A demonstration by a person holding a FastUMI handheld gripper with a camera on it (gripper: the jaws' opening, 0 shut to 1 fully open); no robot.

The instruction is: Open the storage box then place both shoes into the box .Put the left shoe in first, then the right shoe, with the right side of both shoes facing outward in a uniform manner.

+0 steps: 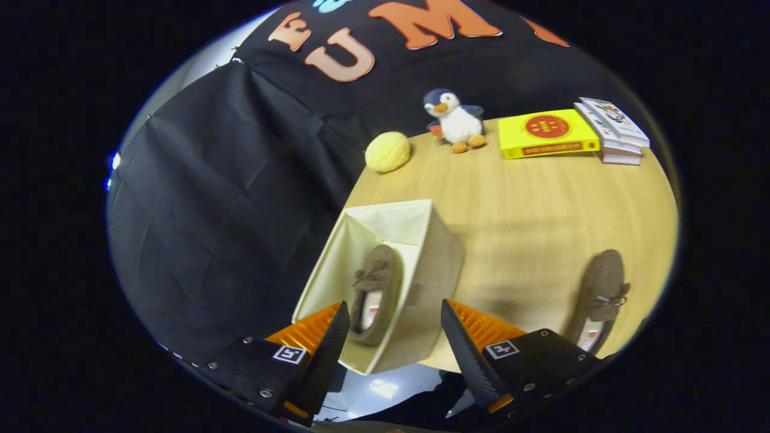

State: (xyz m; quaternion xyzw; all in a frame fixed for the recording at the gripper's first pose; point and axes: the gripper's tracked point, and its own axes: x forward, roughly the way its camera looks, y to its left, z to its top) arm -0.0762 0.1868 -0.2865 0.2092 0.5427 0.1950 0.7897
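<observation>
A cream fabric storage box [421,264] stands open at the near left corner of the wooden table [529,204]. One brown loafer [376,288] stands on its side inside the box, leaning against the right wall. A second brown loafer [601,294] lies on the table to the right of the box, beyond my right finger. My gripper [394,328] hovers open above the near end of the box, with the boxed shoe seen between the fingers and nothing pressed by them.
At the back of the table sit a yellow ball [388,151], a plush penguin [454,120], a yellow book [547,133] and a stack of white books [613,129]. Black cloth hangs left of the table, past its left edge.
</observation>
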